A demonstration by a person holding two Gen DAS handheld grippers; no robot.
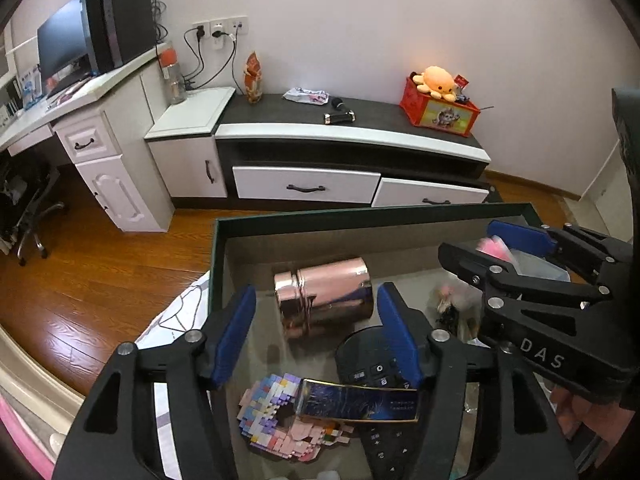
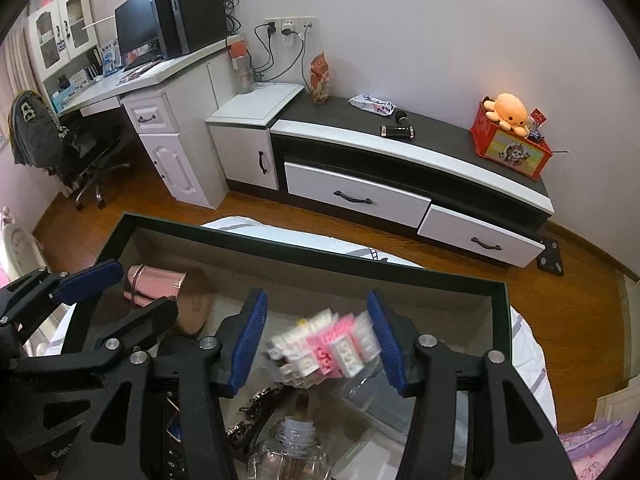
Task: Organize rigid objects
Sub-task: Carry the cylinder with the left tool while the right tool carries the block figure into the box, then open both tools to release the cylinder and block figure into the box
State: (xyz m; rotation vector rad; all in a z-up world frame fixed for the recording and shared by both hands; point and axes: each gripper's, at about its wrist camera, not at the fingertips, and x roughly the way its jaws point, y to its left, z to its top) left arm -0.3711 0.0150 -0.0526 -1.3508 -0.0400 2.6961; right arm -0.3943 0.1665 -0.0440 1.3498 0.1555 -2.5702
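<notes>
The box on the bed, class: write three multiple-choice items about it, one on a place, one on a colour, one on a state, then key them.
1. Where does the rose-gold canister lie?
A. inside the green-rimmed box
B. on the TV cabinet
C. on the floor

2. What colour are the gripper pads?
A. red
B. blue
C. white

3. How is the right gripper?
A. shut, empty
B. open, with the pink-and-white brick model between its fingers
C. out of view

Key: 1 A, the box walls surround it. 2 B, all visible pads are blue. 3 B, a gap shows beside the blurred model.
</notes>
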